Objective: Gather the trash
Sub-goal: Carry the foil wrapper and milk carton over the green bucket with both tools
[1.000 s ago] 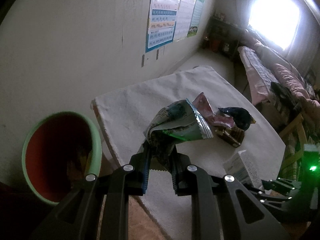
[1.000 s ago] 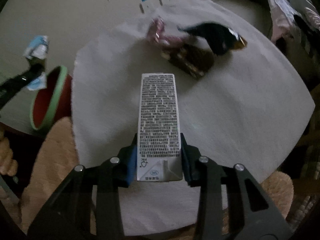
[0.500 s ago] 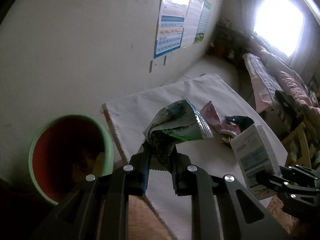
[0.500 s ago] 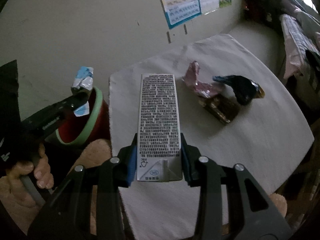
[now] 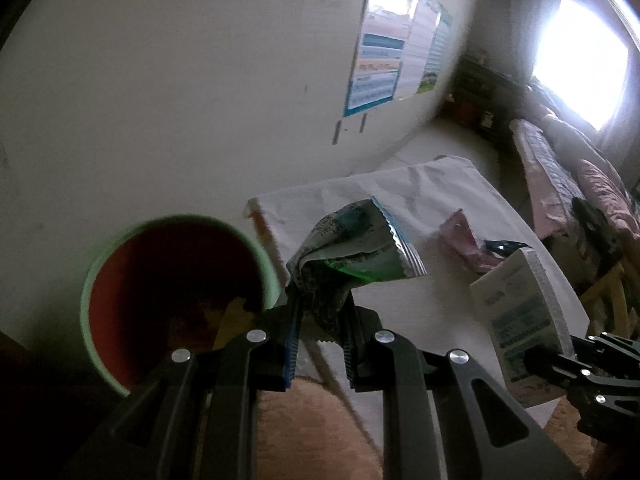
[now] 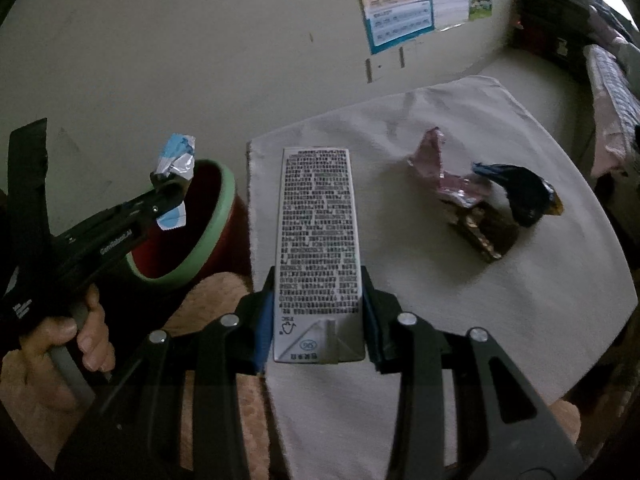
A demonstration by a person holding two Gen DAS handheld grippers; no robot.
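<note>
Left wrist: the left gripper [image 5: 320, 330] is clamped on a crumpled wrapper [image 5: 352, 256], carried beside the bin [image 5: 176, 300] for dropping in; the bin sits nearer centre than a second ago.

Right wrist: the right gripper [image 6: 318, 320] is clamped on a carton [image 6: 318, 240], lifted clear of the cloth [image 6: 520, 280] on its way to the bin; other wrappers [image 6: 480, 200] stay put, while the wall poster [image 6: 400, 4] has come into view.

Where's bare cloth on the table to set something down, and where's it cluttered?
Free: the near part of the white cloth, between the held carton and the right edge, and the far strip toward the wall. Crowded: the middle right, where the pink wrapper, dark blue wrapper and brown wrapper lie bunched together.
</note>
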